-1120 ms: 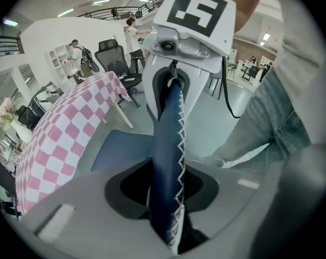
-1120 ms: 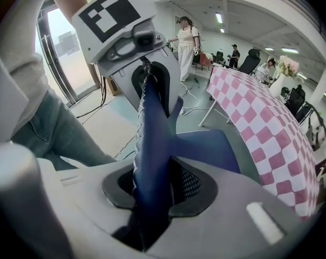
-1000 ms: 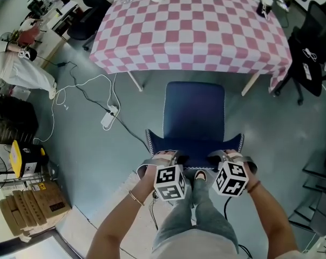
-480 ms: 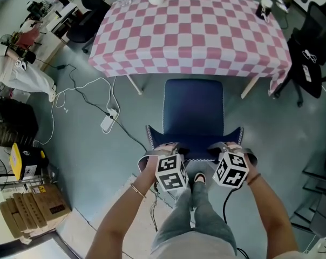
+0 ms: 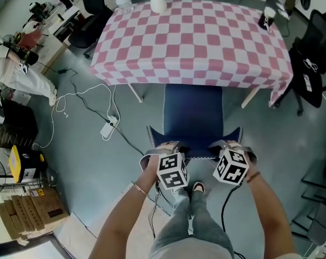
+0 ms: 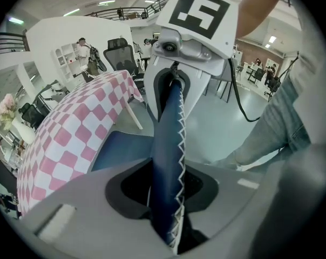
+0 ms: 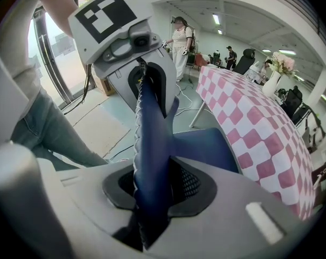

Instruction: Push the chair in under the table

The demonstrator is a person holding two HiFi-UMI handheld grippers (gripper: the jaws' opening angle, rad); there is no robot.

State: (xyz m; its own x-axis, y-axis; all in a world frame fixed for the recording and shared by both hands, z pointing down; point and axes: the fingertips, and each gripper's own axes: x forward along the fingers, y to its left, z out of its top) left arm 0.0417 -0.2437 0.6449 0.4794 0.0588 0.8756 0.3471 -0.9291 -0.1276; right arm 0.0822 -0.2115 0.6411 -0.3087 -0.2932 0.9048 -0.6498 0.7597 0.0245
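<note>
Nearest to the camera are the person's jeans legs [image 5: 191, 220] and one shoe [image 5: 198, 188] on the grey floor, forearms reaching out to 12 o'clock. The left gripper [image 5: 167, 149] and right gripper [image 5: 228, 146] sit side by side on the top edge of the backrest [image 5: 194, 146]. In both gripper views the jaws are clamped narrow on that dark blue padded edge with its white zigzag stitching, so each one pinches the chair [image 5: 192, 115]. The cubes on the grippers carry black-and-white square markers, just patterns and no letters.

The chair stands straight ahead at 12 o'clock, with the far end of its seat tucked under the hanging hem of the pink-and-white checked cloth on the table [image 5: 195, 42]. Most of the seat sticks out on the near side.

At 9 o'clock of the seat a white power strip [image 5: 109, 127] lies on the floor with cables looping off. At 8 o'clock there's a yellow box [image 5: 22, 163] – its dark label is too small to read – with cardboard [image 5: 31, 209] just nearer.

On the table's far edge a white vase [image 5: 157, 1] stands at 11 o'clock. A black office chair [image 5: 308, 69] sits at 2 o'clock.
</note>
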